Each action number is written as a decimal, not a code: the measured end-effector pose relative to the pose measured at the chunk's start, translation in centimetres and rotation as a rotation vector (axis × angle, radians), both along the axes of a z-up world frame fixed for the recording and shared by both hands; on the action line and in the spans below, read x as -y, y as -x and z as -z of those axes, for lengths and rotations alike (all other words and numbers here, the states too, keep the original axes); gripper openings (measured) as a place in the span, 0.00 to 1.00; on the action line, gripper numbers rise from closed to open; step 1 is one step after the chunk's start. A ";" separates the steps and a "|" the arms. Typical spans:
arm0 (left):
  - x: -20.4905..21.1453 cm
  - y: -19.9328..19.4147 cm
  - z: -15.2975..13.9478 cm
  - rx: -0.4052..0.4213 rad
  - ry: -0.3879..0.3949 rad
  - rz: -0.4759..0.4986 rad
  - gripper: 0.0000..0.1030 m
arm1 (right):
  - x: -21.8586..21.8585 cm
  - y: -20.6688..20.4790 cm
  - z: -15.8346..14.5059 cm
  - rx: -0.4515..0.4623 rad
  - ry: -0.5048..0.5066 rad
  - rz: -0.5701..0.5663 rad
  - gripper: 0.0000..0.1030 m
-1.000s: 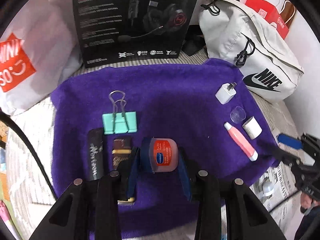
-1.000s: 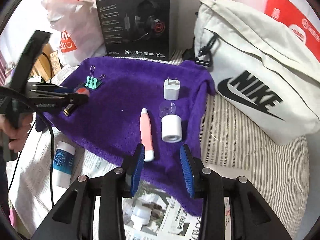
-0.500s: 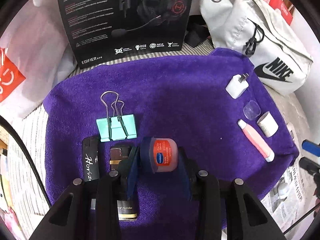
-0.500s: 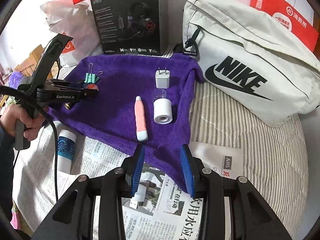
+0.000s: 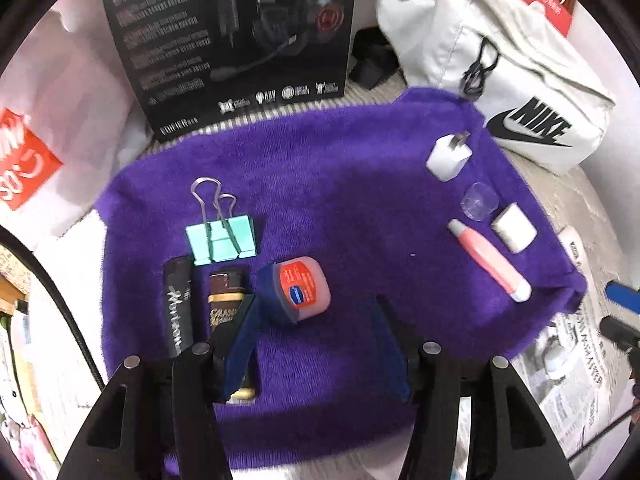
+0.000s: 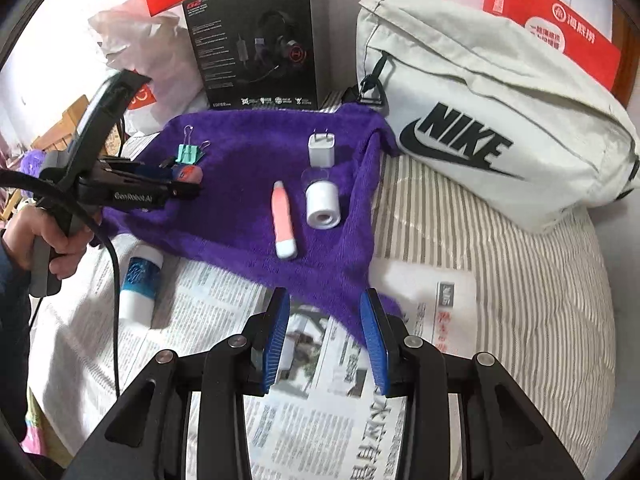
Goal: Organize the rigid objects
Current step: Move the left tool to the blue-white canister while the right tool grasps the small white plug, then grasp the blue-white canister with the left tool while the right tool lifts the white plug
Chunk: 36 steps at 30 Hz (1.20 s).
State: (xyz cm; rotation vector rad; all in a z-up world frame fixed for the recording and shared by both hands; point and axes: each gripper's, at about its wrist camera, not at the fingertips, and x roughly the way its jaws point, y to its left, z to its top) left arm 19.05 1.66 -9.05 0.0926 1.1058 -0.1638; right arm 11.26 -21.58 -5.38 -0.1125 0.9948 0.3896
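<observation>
A small jar with a red label (image 5: 304, 290) lies tilted on the purple towel (image 5: 340, 200). It sits between the fingers of my left gripper (image 5: 318, 312), whose jaws are opening; the jar leans at the left pad and the right pad stands clear of it. Beside it lie a black tube (image 5: 178, 304), a brown container (image 5: 226, 296) and a teal binder clip (image 5: 220, 236). On the towel's right side are a white charger (image 5: 448, 158), a clear cap (image 5: 478, 202), a white roll (image 5: 514, 228) and a pink tube (image 5: 488, 260). My right gripper (image 6: 324, 312) hangs open and empty over newspaper (image 6: 312, 400).
A black headset box (image 6: 256, 40) stands behind the towel, with a white Nike bag (image 6: 480, 120) at the right and plastic bags at the left. A blue-and-white tube (image 6: 140, 280) lies on the newspaper. A hand (image 6: 44, 240) holds the left gripper's handle.
The left jaws have widened and let go of the jar, which now lies tilted on the towel. The right gripper has drawn back from the towel to above the newspaper.
</observation>
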 end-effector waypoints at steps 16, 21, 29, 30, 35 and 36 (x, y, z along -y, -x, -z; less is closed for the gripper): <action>-1.2 9.8 -3.0 0.049 -0.013 -0.071 0.53 | -2.1 2.0 4.6 -0.083 -0.049 -0.007 0.36; -1.2 10.9 -2.2 0.024 0.025 -0.090 0.53 | -2.6 1.1 5.7 -0.069 -0.015 0.013 0.24; 0.6 10.7 -0.5 -0.033 0.140 -0.056 0.53 | -1.9 1.7 5.8 -0.004 0.066 -0.003 0.24; 1.0 10.5 -0.2 -0.044 0.138 -0.053 0.53 | -1.4 1.6 5.8 -0.014 0.061 0.004 0.24; 2.6 9.9 1.5 -0.086 0.100 -0.042 0.55 | 0.3 1.8 5.7 -0.020 0.069 0.032 0.24; 2.6 9.9 1.7 -0.094 0.099 -0.039 0.55 | 0.5 1.8 5.7 -0.021 0.060 0.036 0.24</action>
